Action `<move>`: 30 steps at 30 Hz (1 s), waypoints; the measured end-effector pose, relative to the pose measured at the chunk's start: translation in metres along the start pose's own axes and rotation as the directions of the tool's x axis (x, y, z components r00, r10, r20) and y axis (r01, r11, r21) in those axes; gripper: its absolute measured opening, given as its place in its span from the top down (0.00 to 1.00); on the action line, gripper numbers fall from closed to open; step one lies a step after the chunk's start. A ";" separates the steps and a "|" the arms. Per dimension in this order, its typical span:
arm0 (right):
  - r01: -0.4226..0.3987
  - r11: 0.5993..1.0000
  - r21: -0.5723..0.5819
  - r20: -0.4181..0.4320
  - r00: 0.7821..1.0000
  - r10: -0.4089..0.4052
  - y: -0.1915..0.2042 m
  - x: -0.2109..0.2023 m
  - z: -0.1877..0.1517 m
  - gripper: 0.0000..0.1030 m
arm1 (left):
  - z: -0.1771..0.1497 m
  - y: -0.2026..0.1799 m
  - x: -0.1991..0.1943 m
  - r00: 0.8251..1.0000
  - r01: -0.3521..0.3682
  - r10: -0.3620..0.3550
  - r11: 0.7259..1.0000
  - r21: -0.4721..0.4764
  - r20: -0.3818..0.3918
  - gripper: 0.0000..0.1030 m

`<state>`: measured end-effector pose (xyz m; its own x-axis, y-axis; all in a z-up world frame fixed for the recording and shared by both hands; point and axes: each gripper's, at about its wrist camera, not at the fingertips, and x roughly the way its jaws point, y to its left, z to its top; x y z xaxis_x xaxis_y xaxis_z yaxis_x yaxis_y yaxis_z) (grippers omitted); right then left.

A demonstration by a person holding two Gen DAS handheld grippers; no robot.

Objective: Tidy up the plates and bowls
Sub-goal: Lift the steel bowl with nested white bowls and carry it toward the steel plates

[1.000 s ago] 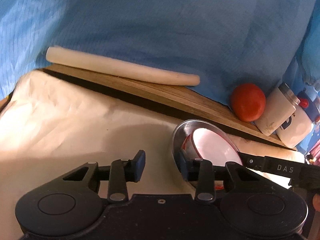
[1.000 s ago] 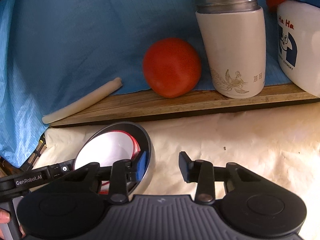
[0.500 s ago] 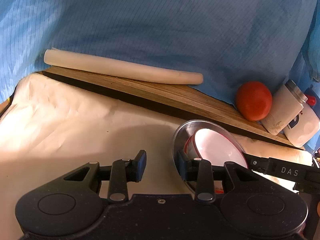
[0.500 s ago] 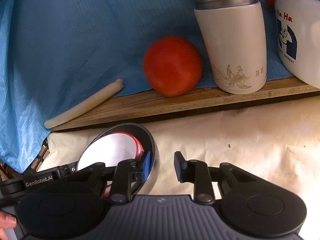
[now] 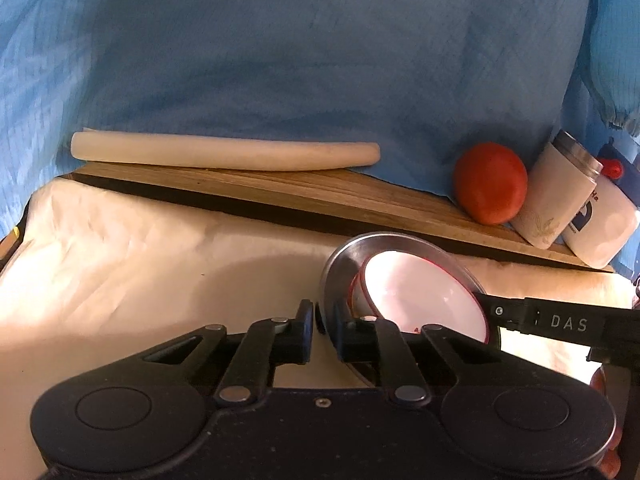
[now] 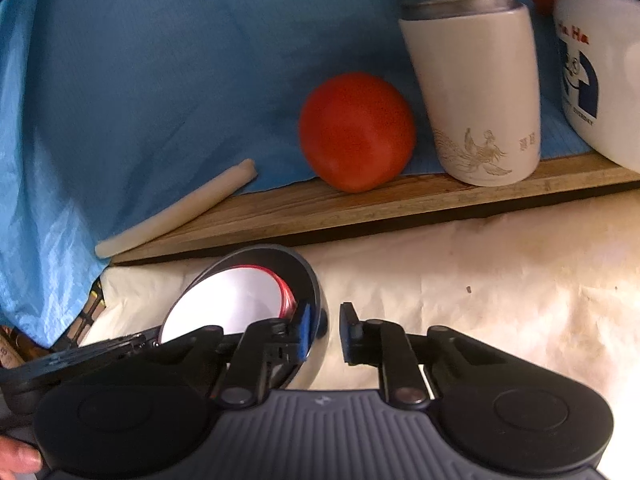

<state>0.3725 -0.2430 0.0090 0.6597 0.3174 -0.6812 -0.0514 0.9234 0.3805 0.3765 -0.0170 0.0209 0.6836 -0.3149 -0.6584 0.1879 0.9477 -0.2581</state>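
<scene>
A steel bowl (image 5: 340,264) holds a white bowl with a red rim (image 5: 420,292). Both show in the right wrist view too, the steel bowl (image 6: 312,280) and the white bowl (image 6: 228,304). My left gripper (image 5: 325,330) is closed on the steel bowl's left rim, one finger inside and one outside. My right gripper (image 6: 325,330) straddles the opposite rim, its left finger inside the bowl, its right finger outside with a small gap. The bowls are tilted and sit low over the cream cloth (image 5: 140,264).
A wooden ledge (image 6: 360,204) runs along the back against blue cloth. On it lie a white roll (image 5: 224,154), a red tomato (image 6: 356,132), a white tumbler with steel lid (image 6: 472,80) and a white jug (image 6: 600,72).
Both grippers have narrowed onto the steel bowl's rim, the left one closing most. The bowls sit nearer the left gripper's middle.
</scene>
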 end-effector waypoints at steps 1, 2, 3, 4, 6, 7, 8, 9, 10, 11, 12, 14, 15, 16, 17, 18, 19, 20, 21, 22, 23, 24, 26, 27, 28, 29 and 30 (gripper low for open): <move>0.001 1.000 -0.002 -0.017 1.000 -0.001 0.001 0.001 0.002 0.83 | 0.002 0.000 0.001 1.000 -0.001 0.001 1.000 -0.003 -0.009 0.90; 0.003 1.000 -0.004 -0.034 0.999 -0.003 0.001 0.002 0.005 0.83 | 0.003 0.000 0.002 1.000 -0.002 0.002 1.000 -0.008 -0.014 0.90; 0.004 1.000 -0.005 -0.050 0.999 -0.004 0.002 0.002 0.007 0.83 | 0.004 0.001 0.003 1.000 -0.001 0.000 1.000 -0.018 -0.021 0.90; 0.002 1.000 0.000 -0.069 0.998 -0.002 0.001 0.003 0.010 0.83 | 0.006 0.002 0.004 1.000 0.001 -0.001 1.000 -0.026 -0.025 0.91; -0.008 1.000 -0.003 -0.113 0.994 0.008 0.001 0.004 0.014 0.83 | 0.007 0.002 0.005 0.999 -0.002 0.001 1.000 -0.029 -0.032 0.91; -0.016 1.000 0.005 -0.134 0.991 0.016 0.000 0.004 0.015 0.83 | 0.008 0.002 0.005 0.999 -0.005 0.004 0.999 -0.031 -0.037 0.90; -0.024 1.000 0.014 -0.159 0.987 0.026 -0.002 0.004 0.017 0.83 | 0.008 0.002 0.005 0.999 -0.007 0.006 0.999 -0.032 -0.044 0.90; -0.027 0.999 0.021 -0.179 0.983 0.031 -0.002 0.004 0.018 0.83 | 0.009 0.002 0.005 0.999 -0.005 0.003 0.999 -0.035 -0.054 0.90; -0.030 0.999 0.027 -0.190 0.981 0.035 -0.004 0.003 0.018 0.83 | 0.010 0.002 0.005 0.998 -0.003 0.000 0.999 -0.040 -0.064 0.90; -0.032 0.999 0.029 -0.199 0.979 0.037 -0.004 0.003 0.018 0.83 | 0.010 0.003 0.005 0.997 -0.002 -0.002 0.999 -0.047 -0.076 0.89; -0.032 0.999 0.032 -0.206 0.978 0.037 -0.004 0.004 0.018 0.83 | 0.011 0.003 0.006 0.996 -0.002 -0.002 0.999 -0.049 -0.084 0.88; -0.032 0.998 0.050 -0.213 0.976 0.042 -0.005 0.005 0.018 0.83 | 0.011 0.003 0.007 0.996 -0.003 -0.002 0.999 -0.053 -0.093 0.88; -0.034 0.997 0.065 -0.215 0.975 0.047 -0.006 0.006 0.019 0.83 | 0.011 0.003 0.007 0.995 -0.005 0.000 0.999 -0.054 -0.095 0.88; -0.039 0.996 0.084 -0.219 0.974 0.056 -0.008 0.007 0.020 0.85 | 0.010 0.002 0.007 0.996 -0.008 0.003 0.999 -0.052 -0.094 0.88; -0.044 0.993 0.108 -0.224 0.972 0.068 -0.010 0.009 0.021 0.87 | 0.010 0.001 0.007 0.996 -0.012 0.007 0.998 -0.055 -0.093 0.89; -0.045 0.990 0.137 -0.230 0.970 0.076 -0.012 0.010 0.022 0.87 | 0.010 0.001 0.007 0.995 -0.013 0.007 0.998 -0.063 -0.096 0.93; -0.044 0.987 0.152 -0.235 0.969 0.079 -0.014 0.011 0.023 0.87 | 0.011 0.000 0.007 0.995 -0.016 0.009 0.998 -0.068 -0.102 0.93; -0.043 0.986 0.160 -0.240 0.967 0.081 -0.015 0.012 0.023 0.87 | 0.012 0.000 0.007 0.994 -0.024 0.015 0.997 -0.075 -0.111 0.93; -0.043 0.985 0.167 -0.243 0.966 0.084 -0.016 0.012 0.024 0.87 | 0.013 0.000 0.007 0.993 -0.026 0.017 0.996 -0.079 -0.119 0.93; -0.044 0.985 0.169 -0.246 0.965 0.086 -0.016 0.013 0.024 0.87 | 0.015 0.001 0.008 0.991 -0.026 0.015 0.996 -0.087 -0.130 0.94; -0.045 0.984 0.174 -0.249 0.965 0.088 -0.017 0.013 0.024 0.87 | 0.016 0.002 0.008 0.990 -0.026 0.012 0.995 -0.099 -0.139 0.94; -0.045 0.983 0.178 -0.250 0.964 0.089 -0.017 0.013 0.025 0.87 | 0.016 0.003 0.009 0.989 -0.026 0.009 0.993 -0.113 -0.149 0.94; -0.042 0.983 0.178 -0.255 0.963 0.087 -0.016 0.014 0.025 0.87 | 0.017 0.005 0.009 0.987 -0.029 0.008 0.991 -0.129 -0.162 0.94; -0.040 0.983 0.180 -0.259 0.962 0.087 -0.016 0.014 0.025 0.87 | 0.017 0.004 0.009 0.986 -0.032 0.010 0.991 -0.131 -0.165 0.94; -0.040 0.982 0.185 -0.265 0.960 0.089 -0.016 0.015 0.025 0.87 | 0.016 0.004 0.008 0.986 -0.035 0.013 0.991 -0.132 -0.166 0.94; -0.040 0.980 0.193 -0.269 0.959 0.092 -0.017 0.015 0.025 0.87 | 0.016 0.004 0.008 0.986 -0.037 0.014 0.990 -0.135 -0.168 0.94; -0.039 0.979 0.200 -0.274 0.957 0.094 -0.018 0.015 0.025 0.87 | 0.015 0.004 0.007 0.985 -0.038 0.013 0.989 -0.141 -0.172 0.94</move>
<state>0.4020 -0.2604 0.0078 0.4210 0.4499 -0.7876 0.0743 0.8483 0.5243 0.3931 -0.0149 0.0259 0.5546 -0.3067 -0.7735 0.0605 0.9420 -0.3301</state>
